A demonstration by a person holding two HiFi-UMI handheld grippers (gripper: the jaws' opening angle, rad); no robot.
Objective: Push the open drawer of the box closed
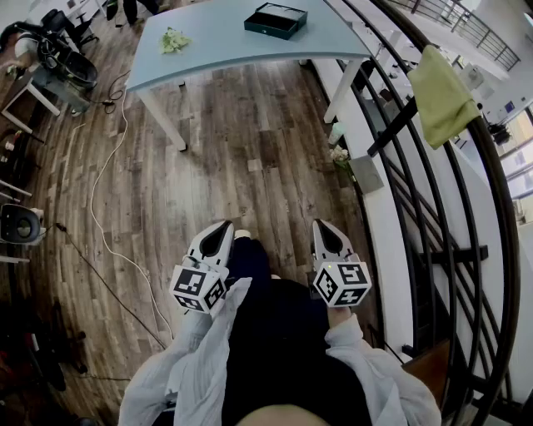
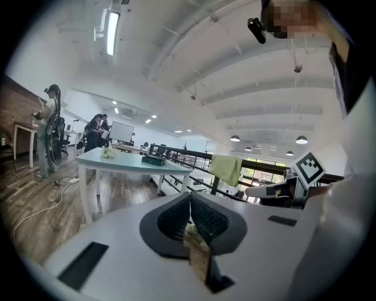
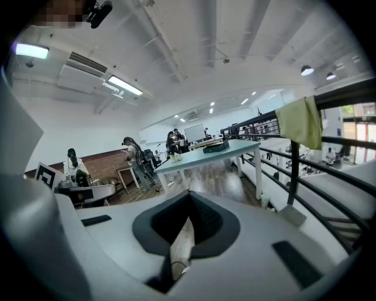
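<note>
The dark green box lies on the far end of a pale blue table, a good way off across the wooden floor. It shows small in the left gripper view and the right gripper view; its drawer is too distant to make out. Both grippers are held close to the person's body, well short of the table. My left gripper is shut with nothing in it. My right gripper also stands shut and empty, its pads meeting at the tip.
A black railing with a yellow-green cloth over it runs along the right. A white cable trails over the floor on the left. Office chairs and people are beyond the table. A small bunch of flowers lies on the table.
</note>
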